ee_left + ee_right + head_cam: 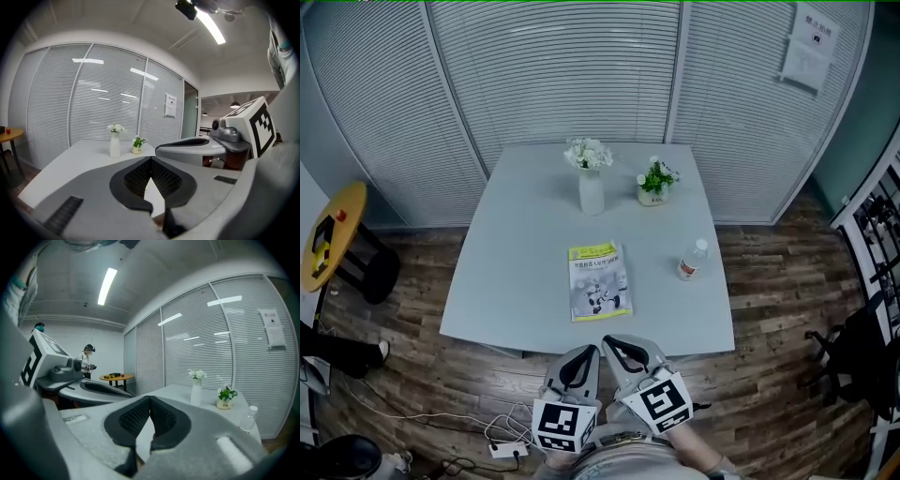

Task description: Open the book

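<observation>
– Both tongs sit nearest, low in the head view: left gripper and right gripper, side by side short of the near table edge. How do their jaws stand?

– Pressed together on both, tips meeting, with nothing pinched between them. Each gripper's own view shows only bare tabletop through the gap behind the tips.

– And beyond them?

– By size, first the pale table. Then the book, lying flat and closed, cover up, towards the near edge and roughly centred. Behind it stands a white vase of flowers, with a small potted plant to its right. A little bottle sits well apart on the book's right.

– Which way does the book run?

– Its long axis points away from the person, towards the vase, skewed slightly. The green title band is at the far end. I'd guess the spine is the left long edge, but I cannot see it.

– How will it handle?

– It looks like a thin, light paperback with a floppy, glossy cover, so probably slippery. Lying flat, it offers little lip. I'd steady the spine side with one gripper and pick at the right long edge, near a corner, with the other.
</observation>
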`<state>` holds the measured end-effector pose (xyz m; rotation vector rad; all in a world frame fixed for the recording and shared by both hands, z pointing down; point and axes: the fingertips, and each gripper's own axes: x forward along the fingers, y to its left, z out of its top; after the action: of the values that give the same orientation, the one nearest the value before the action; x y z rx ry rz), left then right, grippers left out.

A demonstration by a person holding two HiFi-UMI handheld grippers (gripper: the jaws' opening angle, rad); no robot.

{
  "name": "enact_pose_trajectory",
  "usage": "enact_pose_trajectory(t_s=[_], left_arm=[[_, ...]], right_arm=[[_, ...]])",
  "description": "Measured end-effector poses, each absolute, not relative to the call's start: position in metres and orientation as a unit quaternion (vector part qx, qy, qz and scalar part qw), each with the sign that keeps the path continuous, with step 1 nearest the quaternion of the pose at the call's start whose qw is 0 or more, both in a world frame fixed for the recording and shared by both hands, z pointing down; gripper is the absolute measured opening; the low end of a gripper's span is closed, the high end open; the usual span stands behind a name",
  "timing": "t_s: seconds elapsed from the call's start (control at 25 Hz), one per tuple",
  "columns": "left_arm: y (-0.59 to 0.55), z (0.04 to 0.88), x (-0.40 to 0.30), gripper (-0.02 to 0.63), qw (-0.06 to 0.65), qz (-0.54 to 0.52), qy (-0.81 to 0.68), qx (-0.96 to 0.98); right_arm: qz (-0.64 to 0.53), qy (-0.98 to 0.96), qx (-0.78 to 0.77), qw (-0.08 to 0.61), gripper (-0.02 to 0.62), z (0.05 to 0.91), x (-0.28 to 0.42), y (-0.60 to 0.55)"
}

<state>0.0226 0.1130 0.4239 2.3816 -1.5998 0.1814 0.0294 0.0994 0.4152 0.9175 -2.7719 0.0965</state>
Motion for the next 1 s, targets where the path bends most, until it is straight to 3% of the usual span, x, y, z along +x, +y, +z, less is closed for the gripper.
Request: enact_pose_trajectory(t_s=[1.0], left_arm=[[0.062,0.43,0.033,-0.003,0.13,0.058,-0.562,0.814]], right_arm=[[0.049,-0.943,0.309,0.115,0.002,0.429,0.048,0.053]])
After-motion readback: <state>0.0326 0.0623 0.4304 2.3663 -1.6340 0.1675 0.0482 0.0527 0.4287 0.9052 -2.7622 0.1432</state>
